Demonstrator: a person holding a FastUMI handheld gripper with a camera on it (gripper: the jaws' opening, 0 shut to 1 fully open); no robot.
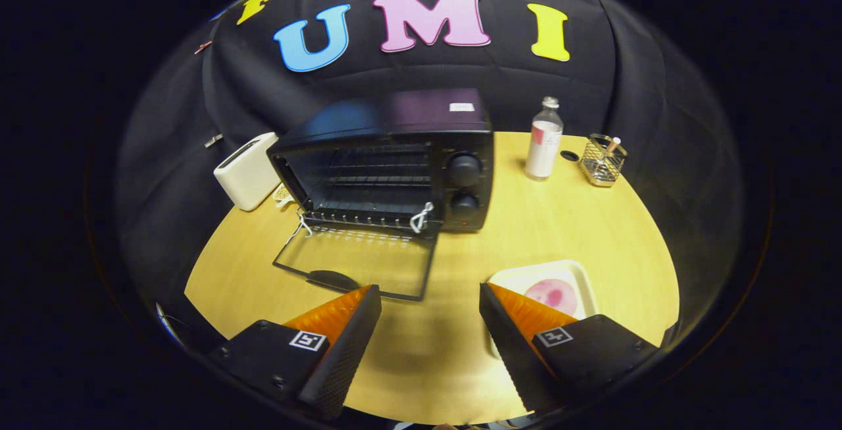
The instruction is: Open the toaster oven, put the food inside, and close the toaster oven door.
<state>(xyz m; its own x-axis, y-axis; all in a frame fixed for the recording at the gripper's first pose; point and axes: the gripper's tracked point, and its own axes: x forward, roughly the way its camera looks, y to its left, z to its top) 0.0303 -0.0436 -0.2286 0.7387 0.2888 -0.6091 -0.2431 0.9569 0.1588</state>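
Hand-held gripper (430, 325): my fingers are spread wide and grasp nothing, raised over the bare surface (592, 233).
Food (556, 293): pink piece on a white tray (579, 272) just beyond my right finger, ready for pickup.
Toaster oven (395, 160): farther ahead; door (358, 262) folded flat, so the rack is reachable.

Glossy black toaster oven (395, 154), matt wood table (559, 233), wire basket (602, 162).

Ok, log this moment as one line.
black toaster oven glass door: open flat | pink food on white tray: beside right finger, ungrasped | claw: open, empty, above wooden table
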